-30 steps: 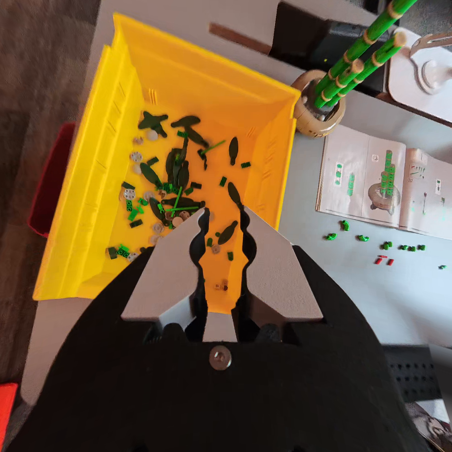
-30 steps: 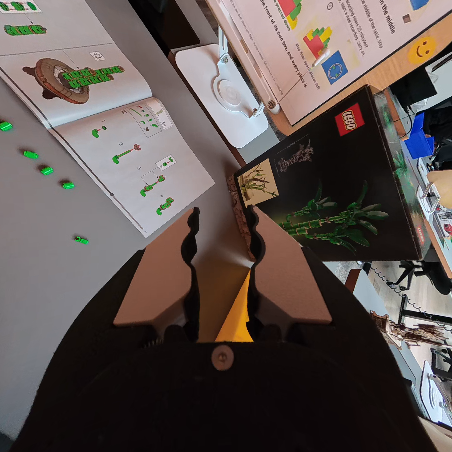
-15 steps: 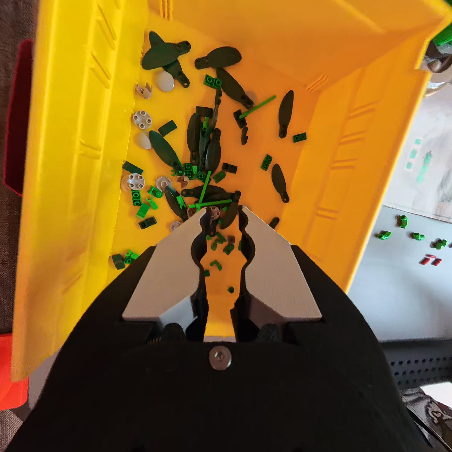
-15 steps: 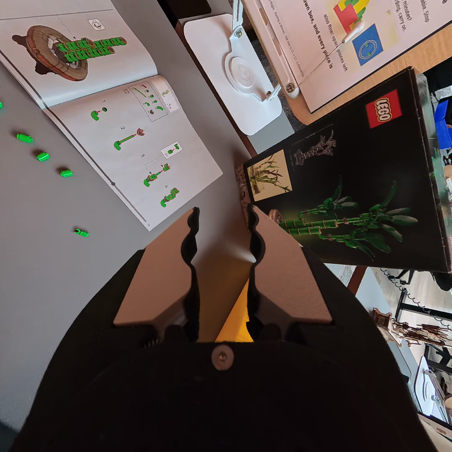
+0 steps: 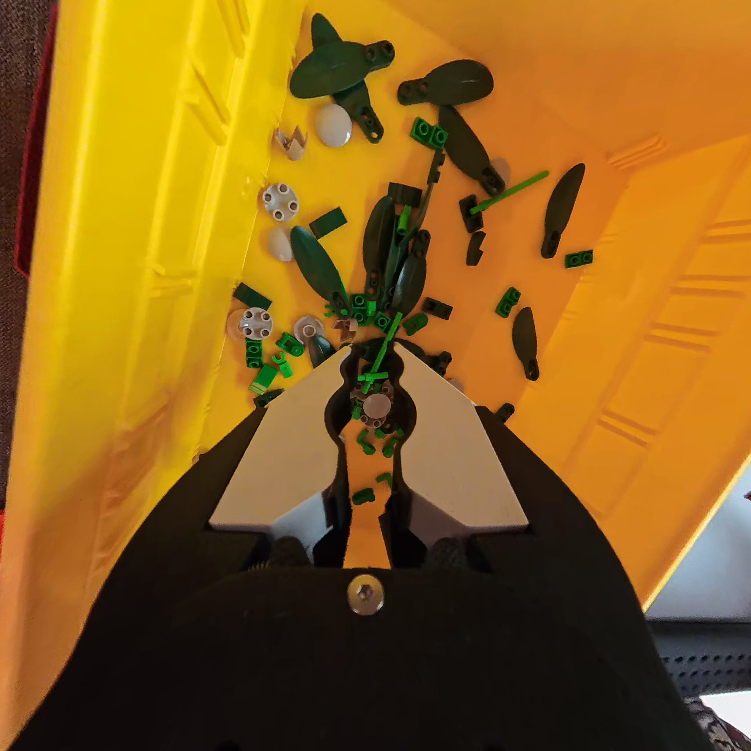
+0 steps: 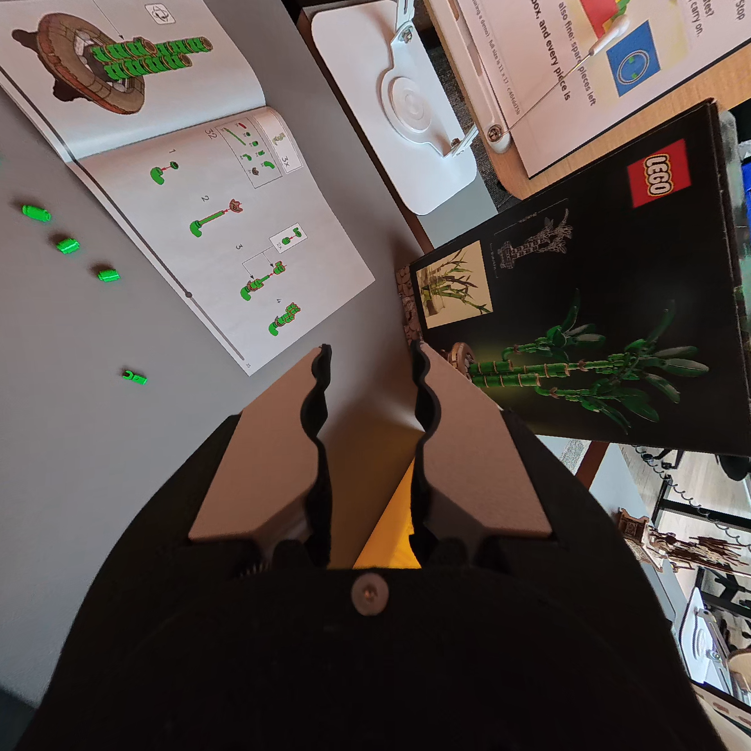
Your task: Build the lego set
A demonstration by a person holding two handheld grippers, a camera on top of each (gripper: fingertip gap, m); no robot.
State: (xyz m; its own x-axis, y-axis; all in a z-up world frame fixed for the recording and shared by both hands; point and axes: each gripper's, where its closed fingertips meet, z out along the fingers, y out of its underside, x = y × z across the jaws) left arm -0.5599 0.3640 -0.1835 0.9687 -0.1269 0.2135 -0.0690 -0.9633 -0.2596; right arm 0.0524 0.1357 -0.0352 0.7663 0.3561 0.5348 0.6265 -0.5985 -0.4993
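Note:
A yellow bin (image 5: 134, 244) holds several loose lego pieces: dark green leaves (image 5: 315, 262), small bright green bricks and grey round plates (image 5: 280, 202). My left gripper (image 5: 372, 349) is open and low inside the bin, its tips on either side of a thin bright green bar (image 5: 384, 345) above a grey round piece (image 5: 376, 406). My right gripper (image 6: 370, 349) is open and empty above the grey table, by the open instruction booklet (image 6: 195, 170). Small bright green pieces (image 6: 67, 245) lie on the table to its left.
The black lego box (image 6: 589, 309) stands right of the right gripper. A white stand base (image 6: 390, 101) and a printed sheet on a board (image 6: 589, 53) are behind it. A yellow edge (image 6: 390, 532) shows below the right fingers. The bin walls close in around the left gripper. My hands' fingertips stand some 65 cm from each other.
My left gripper has moved forward and down into the bin, from above its near edge to just over the pile of pieces. My right gripper has shifted slightly and stays open.

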